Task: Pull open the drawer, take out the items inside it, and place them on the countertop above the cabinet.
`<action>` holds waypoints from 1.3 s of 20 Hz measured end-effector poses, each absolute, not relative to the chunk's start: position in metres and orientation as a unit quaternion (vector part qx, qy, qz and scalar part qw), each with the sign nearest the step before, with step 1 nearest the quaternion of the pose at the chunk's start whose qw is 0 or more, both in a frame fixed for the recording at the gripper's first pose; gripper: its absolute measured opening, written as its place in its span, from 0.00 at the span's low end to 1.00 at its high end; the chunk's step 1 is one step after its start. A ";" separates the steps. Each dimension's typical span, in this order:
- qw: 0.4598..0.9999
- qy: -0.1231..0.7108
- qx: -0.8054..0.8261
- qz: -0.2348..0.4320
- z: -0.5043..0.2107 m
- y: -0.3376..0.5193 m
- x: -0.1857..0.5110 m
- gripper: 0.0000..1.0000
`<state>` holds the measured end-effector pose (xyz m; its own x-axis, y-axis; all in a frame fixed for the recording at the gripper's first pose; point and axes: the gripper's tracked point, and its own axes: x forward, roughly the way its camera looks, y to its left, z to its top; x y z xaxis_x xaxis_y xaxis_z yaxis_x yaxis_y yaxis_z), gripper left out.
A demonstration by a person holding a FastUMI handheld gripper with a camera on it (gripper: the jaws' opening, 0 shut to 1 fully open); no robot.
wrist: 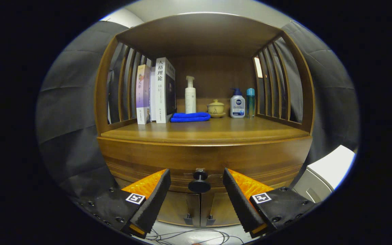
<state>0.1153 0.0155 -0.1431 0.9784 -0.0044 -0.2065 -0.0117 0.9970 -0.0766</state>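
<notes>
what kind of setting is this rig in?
Looks like a mock home corner in a cloth-walled booth: a wooden cabinet whose shelf holds books, toiletry bottles and a folded towel. The hand-held gripper is open, its fingers either side of the drawer knob.

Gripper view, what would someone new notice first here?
Probably the black drawer knob, sitting between the open fingers of the gripper, neither touching it. Above it the wooden countertop carries upright books, a folded blue cloth, a small lidded pot and several bottles.
</notes>
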 end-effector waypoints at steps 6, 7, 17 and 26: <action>0.991 0.127 -0.036 -0.002 -0.167 0.011 0.131 0.98; 0.991 0.128 -0.035 -0.003 -0.167 0.011 0.135 0.98; 0.991 0.130 -0.043 -0.014 -0.175 0.004 0.145 0.53; 0.990 0.132 -0.049 -0.009 -0.180 0.006 0.141 0.26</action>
<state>0.1408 0.0062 -0.1800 0.9650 -0.0305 -0.2604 0.0047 0.9951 -0.0991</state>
